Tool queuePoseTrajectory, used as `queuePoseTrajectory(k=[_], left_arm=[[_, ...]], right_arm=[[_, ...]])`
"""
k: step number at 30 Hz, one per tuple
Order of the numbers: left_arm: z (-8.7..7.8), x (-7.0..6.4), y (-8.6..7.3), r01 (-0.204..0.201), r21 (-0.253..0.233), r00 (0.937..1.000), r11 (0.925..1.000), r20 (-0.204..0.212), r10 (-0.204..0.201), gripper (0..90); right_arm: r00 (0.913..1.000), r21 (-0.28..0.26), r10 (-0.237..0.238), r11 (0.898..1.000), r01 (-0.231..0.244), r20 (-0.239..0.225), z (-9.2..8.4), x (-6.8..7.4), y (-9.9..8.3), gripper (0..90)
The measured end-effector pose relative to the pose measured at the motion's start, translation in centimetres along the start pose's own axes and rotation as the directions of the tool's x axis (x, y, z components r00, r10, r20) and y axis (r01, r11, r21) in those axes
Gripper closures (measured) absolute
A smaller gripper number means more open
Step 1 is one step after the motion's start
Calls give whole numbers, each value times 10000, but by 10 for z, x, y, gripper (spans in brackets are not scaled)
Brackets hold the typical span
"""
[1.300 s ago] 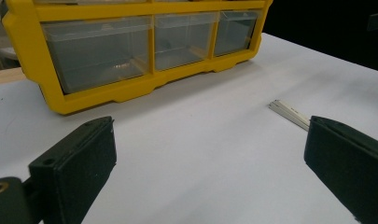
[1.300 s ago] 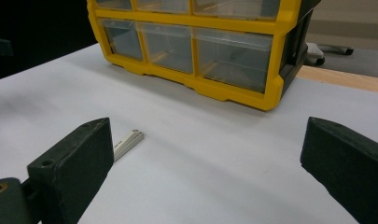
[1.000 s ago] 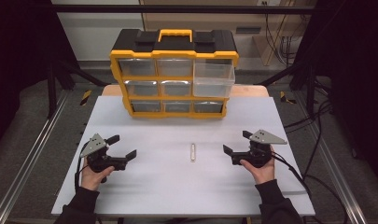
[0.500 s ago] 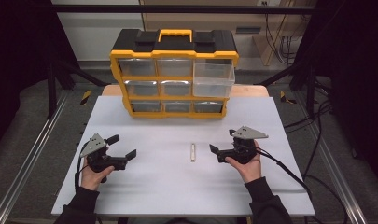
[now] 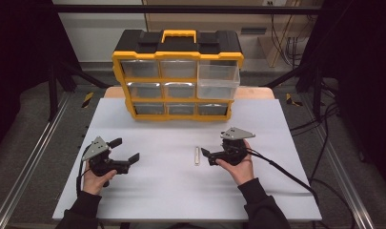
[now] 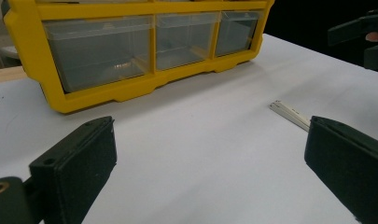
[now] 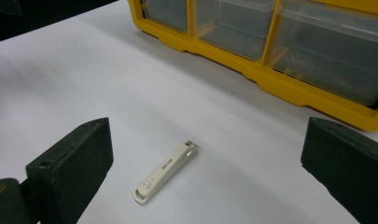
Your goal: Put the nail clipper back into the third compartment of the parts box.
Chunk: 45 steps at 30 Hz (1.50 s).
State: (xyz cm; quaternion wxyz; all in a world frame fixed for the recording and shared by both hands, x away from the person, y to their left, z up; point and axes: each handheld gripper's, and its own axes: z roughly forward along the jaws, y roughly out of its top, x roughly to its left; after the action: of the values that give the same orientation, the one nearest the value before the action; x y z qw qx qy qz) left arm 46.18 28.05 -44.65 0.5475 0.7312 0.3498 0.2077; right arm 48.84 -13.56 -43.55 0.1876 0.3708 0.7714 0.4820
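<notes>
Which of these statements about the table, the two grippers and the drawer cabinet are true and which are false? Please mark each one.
1. The nail clipper lies flat on the white table. True.
2. The right gripper is shut on the clipper. False: it is open, the clipper untouched.
3. The left gripper is open. True.
4. Every drawer of the yellow drawer cabinet is pushed in. False: the upper right drawer sticks out.

Dark sleeves; black left gripper and right gripper, grey three-cornered plates, black cables.
</notes>
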Motion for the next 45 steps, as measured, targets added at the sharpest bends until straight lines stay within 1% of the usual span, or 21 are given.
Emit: queuePoseTrajectory(k=[6, 9, 11, 12, 16, 17, 19, 22, 23, 24, 25, 26, 29, 33, 34, 38, 40, 41, 42, 44, 45], left_arm=[[0, 0, 0, 8, 5, 10000, 10000, -1, -8, 22], [0, 0, 0, 19, 14, 10000, 10000, 15, -19, 22], [0, 0, 0, 31, 19, 10000, 10000, 16, -31, 22], [0, 0, 0, 36, 12, 10000, 10000, 18, -36, 22], [0, 0, 0, 16, 14, 10000, 10000, 2, -16, 22], [0, 0, 0, 8, 15, 10000, 10000, 5, -8, 22], [0, 0, 0, 34, 29, 10000, 10000, 12, -34, 22], [0, 0, 0, 6, 39, 10000, 10000, 22, -6, 22], [0, 0, 0, 6, 39, 10000, 10000, 22, -6, 22], [1, 0, 0, 4, 49, 10000, 10000, 31, -4, 22], [1, 0, -1, -5, 70, 10000, 10000, 35, 5, 23], [1, 0, -1, -8, 66, 10000, 10000, 38, 7, 23], [1, 0, 0, -5, 63, 10000, 10000, 39, 5, 23], [1, 0, -1, 4, 72, 10000, 10000, 25, -4, 24], [1, 0, -1, -2, 78, 10000, 10000, 24, 2, 24], [1, -1, -1, -24, 74, 10000, 10000, 30, 24, 25], [1, 0, -1, -13, 79, 10000, 10000, 23, 13, 26], [1, 0, -1, -13, 79, 10000, 10000, 23, 13, 25], [1, 0, -1, -21, 77, 10000, 10000, 28, 20, 25], [1, 0, 0, -22, 70, 10000, 10000, 16, 22, 26], [1, 0, 0, -22, 70, 10000, 10000, 16, 22, 26]], right_arm=[[9994, 326, -288, 9991, 281, 201, 12, 4, 2, 30], [9996, 377, -267, 9989, 262, 132, 17, 6, 2, 32], [9995, 586, -259, 9980, 247, 194, 22, 6, 0, 32], [9991, 732, -331, 9968, 312, 250, 24, 7, 0, 31], [9985, 872, -498, 9950, 478, 208, 31, 10, 0, 33], [9983, 981, -574, 9936, 560, 124, 36, 13, 0, 38], [9986, 1101, -524, 9926, 516, 41, 41, 13, -1, 44], [9975, 1475, -676, 9870, 637, 210, 49, 13, -5, 51], [9975, 1475, -676, 9870, 637, 210, 49, 13, -5, 51], [9973, 1598, -709, 9849, 670, 192, 51, 13, -6, 56], [9976, 1811, -660, 9816, 613, 202, 57, 14, -9, 85], [9975, 1900, -689, 9797, 641, 185, 58, 15, -9, 92], [9972, 2108, -702, 9755, 635, 248, 62, 15, -12, 112], [9979, 2371, -613, 9700, 545, 212, 67, 15, -15, 179], [9977, 2427, -665, 9682, 607, 160, 68, 15, -15, 197], [9967, 2511, -812, 9647, 790, -17, 71, 18, -17, 297], [9977, 2547, -663, 9646, 677, -141, 72, 19, -17, 350], [9977, 2547, -663, 9646, 677, -141, 72, 19, -17, 350], [9977, 2643, -654, 9620, 685, -205, 72, 19, -18, 386], [9979, 2719, -601, 9602, 642, -233, 73, 19, -19, 420], [9979, 2719, -601, 9602, 642, -233, 73, 19, -19, 420]])
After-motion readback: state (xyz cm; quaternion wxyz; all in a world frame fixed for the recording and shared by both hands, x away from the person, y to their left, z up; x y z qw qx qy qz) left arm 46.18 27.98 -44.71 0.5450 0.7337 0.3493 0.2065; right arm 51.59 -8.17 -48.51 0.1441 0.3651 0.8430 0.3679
